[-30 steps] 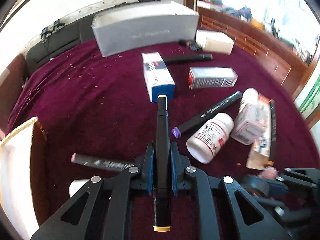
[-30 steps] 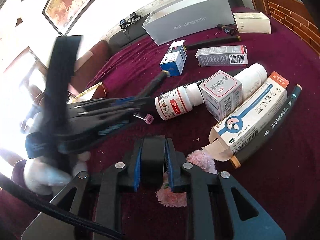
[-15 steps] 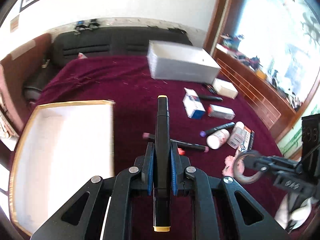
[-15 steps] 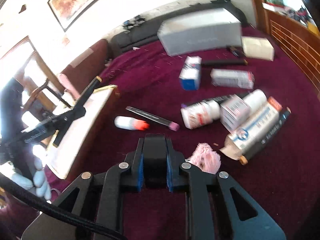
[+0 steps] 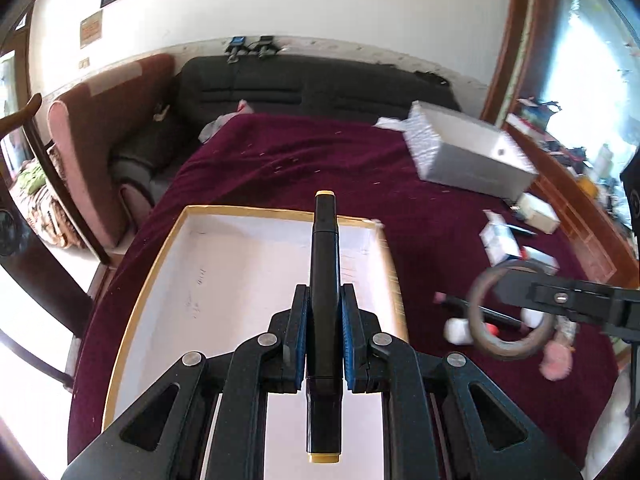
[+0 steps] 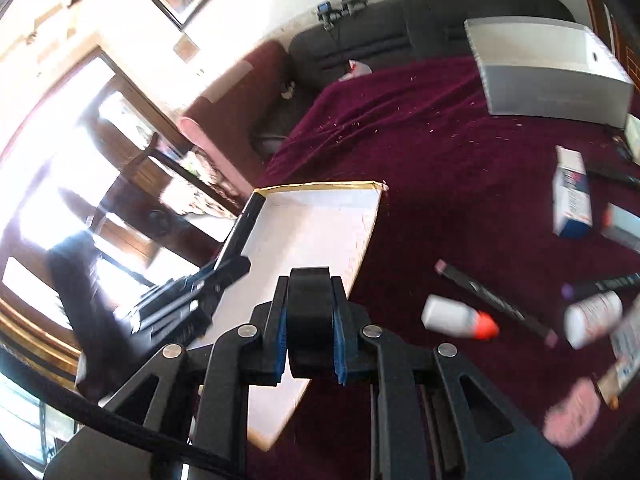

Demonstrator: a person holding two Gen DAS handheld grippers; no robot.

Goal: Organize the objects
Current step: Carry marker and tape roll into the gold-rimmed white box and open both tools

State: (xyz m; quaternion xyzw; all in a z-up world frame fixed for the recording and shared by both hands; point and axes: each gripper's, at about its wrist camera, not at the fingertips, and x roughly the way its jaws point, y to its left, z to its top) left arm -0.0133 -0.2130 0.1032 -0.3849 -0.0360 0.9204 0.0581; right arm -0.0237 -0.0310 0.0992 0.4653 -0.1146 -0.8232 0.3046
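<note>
- The left gripper (image 5: 323,344) is clamping tight on a black marker (image 5: 325,280) with yellow end caps. A second ago it was over the clutter; now it is hanging above the white tray (image 5: 224,264), so this item is about ready to be dropped in.
- The tray is looking empty, a shallow rectangular card box with a gold rim, smooth inside (a few faint marks).
- The right gripper (image 6: 310,320) is squeezing a black ring, probably a roll of tape (image 5: 508,312), though blur is making this uncertain; it has been carried from the pile to the tray's near edge.
- The dark red cloth (image 6: 460,200) is looking napped and lint-flecked.
- Farther right, a white bottle with an orange cap (image 6: 460,318), cardboard boxes and more markers are still waiting.
</note>
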